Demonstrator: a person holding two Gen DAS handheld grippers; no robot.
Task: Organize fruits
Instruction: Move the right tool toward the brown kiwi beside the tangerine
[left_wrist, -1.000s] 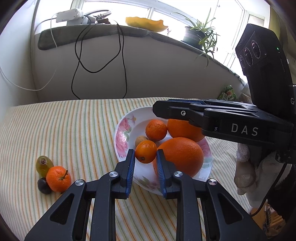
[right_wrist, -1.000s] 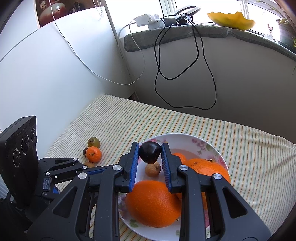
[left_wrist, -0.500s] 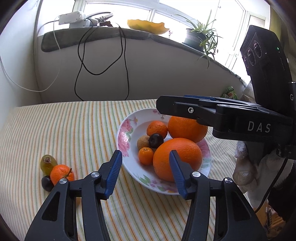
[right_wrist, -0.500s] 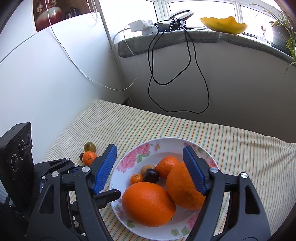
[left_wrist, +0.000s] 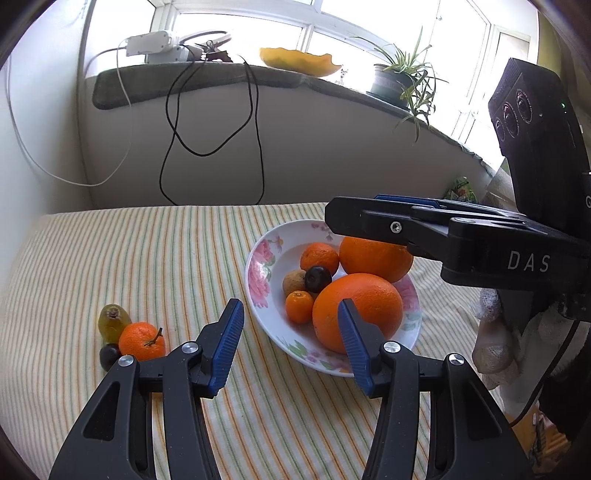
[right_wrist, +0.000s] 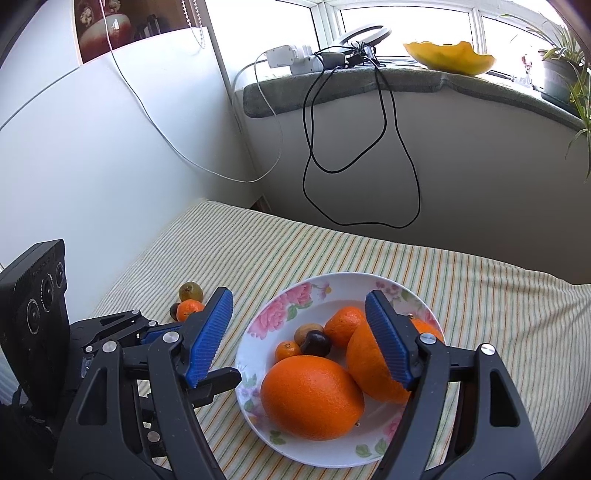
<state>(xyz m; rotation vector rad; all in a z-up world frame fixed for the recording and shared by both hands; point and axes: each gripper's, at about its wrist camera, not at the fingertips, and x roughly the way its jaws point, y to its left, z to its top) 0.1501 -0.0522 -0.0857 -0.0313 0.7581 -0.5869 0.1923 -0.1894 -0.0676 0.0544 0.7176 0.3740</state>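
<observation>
A floral white plate (left_wrist: 258, 273) (right_wrist: 280, 314) sits on the striped cloth. It holds two big oranges (left_wrist: 356, 312) (right_wrist: 312, 397), a mandarin (left_wrist: 319, 256), a small mandarin (left_wrist: 299, 305), a dark plum (left_wrist: 317, 278) (right_wrist: 316, 343) and a brown fruit (left_wrist: 293, 282). On the cloth to the left lie a mandarin (left_wrist: 141, 340) (right_wrist: 189, 309), a green fruit (left_wrist: 112, 320) and a dark plum (left_wrist: 109, 356). My left gripper (left_wrist: 290, 343) is open and empty before the plate. My right gripper (right_wrist: 299, 336) is open and empty above the plate.
A wall and window sill (left_wrist: 221, 81) run behind the table, with hanging black cables (left_wrist: 255, 147), a power strip (right_wrist: 284, 57), a yellow bowl (left_wrist: 299, 61) and a potted plant (left_wrist: 391, 85). A white wall (right_wrist: 92, 166) closes the left side.
Both grippers opened and drew back. The left one let the small mandarin go onto the plate; the right one let the dark plum go onto the plate.
</observation>
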